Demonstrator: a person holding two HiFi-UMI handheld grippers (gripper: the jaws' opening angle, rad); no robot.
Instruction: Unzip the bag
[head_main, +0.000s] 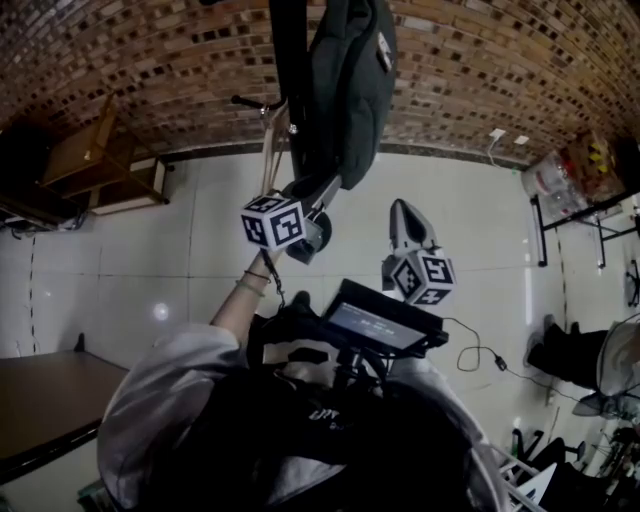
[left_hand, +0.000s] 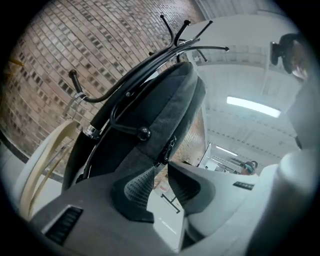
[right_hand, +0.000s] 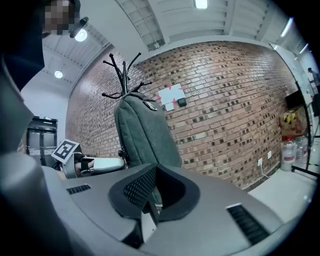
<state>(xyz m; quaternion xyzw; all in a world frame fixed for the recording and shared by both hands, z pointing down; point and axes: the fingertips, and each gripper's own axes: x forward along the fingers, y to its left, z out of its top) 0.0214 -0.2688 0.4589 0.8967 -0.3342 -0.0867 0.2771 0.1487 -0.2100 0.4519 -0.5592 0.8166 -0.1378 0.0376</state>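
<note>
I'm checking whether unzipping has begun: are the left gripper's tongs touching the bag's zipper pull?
Cannot tell. In the left gripper view the zipper pull hangs right by the tips of the open tongs; neither contact nor a gap shows plainly.

Left gripper (left_hand: 161, 166) is pointing upward, jaws standing apart; right gripper (right_hand: 155, 170) is hovering alongside, jaws pressed together, holding nothing.

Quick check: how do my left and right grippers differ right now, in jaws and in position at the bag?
Jaws: the left gripper has its jaws apart; the right gripper has them together.
Position: the left gripper sits right at the bag, tips just under the zipper pull; the right gripper stands off from the bag.
Shared: both point toward the bag, and neither grips anything.
</note>
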